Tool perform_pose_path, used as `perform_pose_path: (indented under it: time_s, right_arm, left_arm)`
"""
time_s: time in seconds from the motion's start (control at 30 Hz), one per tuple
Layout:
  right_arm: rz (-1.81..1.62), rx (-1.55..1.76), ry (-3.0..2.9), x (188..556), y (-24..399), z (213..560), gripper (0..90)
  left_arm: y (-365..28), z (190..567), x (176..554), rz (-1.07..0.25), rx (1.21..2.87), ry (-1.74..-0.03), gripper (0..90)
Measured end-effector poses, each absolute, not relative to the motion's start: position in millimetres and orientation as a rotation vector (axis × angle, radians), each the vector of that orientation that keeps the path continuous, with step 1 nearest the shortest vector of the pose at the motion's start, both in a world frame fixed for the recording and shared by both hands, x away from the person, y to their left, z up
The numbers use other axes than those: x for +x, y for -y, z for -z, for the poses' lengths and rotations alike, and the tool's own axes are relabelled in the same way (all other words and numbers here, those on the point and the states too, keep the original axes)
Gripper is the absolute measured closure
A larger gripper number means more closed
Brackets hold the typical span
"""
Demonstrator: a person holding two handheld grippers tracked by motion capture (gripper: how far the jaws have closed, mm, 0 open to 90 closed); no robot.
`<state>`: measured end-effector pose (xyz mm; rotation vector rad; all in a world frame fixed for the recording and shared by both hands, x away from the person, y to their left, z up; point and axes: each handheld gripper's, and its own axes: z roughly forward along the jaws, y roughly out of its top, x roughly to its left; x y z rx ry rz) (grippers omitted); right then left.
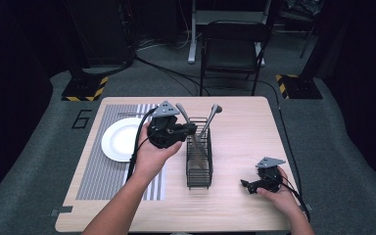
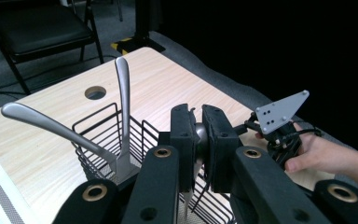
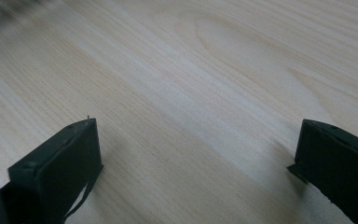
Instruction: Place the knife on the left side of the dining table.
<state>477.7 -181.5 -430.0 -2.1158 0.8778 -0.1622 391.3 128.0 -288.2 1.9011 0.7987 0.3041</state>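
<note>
Black pads of the left claw [image 2: 200, 142] clamp a steel utensil handle [image 2: 199, 135] above the wire caddy [image 1: 199, 161] (two more handles lean inside). Right claw [image 3: 198, 168] hangs wide open, holding nothing, over the wooden surface [image 1: 245, 132].

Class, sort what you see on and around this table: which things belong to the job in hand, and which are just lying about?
In the job:
left gripper, shut on a utensil handle
wire basket
two other utensils standing in it

Lying about:
white plate
striped mat
right gripper, open over bare table
chair
</note>
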Motion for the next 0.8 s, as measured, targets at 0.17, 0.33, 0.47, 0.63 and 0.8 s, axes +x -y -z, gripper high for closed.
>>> perform_pose_path:
  time_s: [0.17,0.33,0.47,0.63,0.8]
  right_arm:
    - [0.163,-2.116,-0.878,477.7,181.5,430.0,0.0]
    - [0.162,-2.116,-0.878,477.7,181.5,430.0,0.0]
    - [0.162,-2.116,-0.878,477.7,181.5,430.0,0.0]
    - [0.162,-2.116,-0.877,477.7,181.5,430.0,0.0]
    - [0.163,-2.116,-0.878,477.7,181.5,430.0,0.0]
  left_arm:
    - [-134.8,280.5,387.4,-0.312,1.875,-0.804,83.5]
    - [-142.1,270.5,381.7,-0.324,1.848,-0.798,83.5]
    - [-148.9,261.5,375.3,-0.333,1.822,-0.796,83.5]
    - [-156.5,252.4,368.1,-0.354,1.800,-0.787,83.5]
    - [-163.8,245.6,363.2,-0.370,1.787,-0.783,83.5]
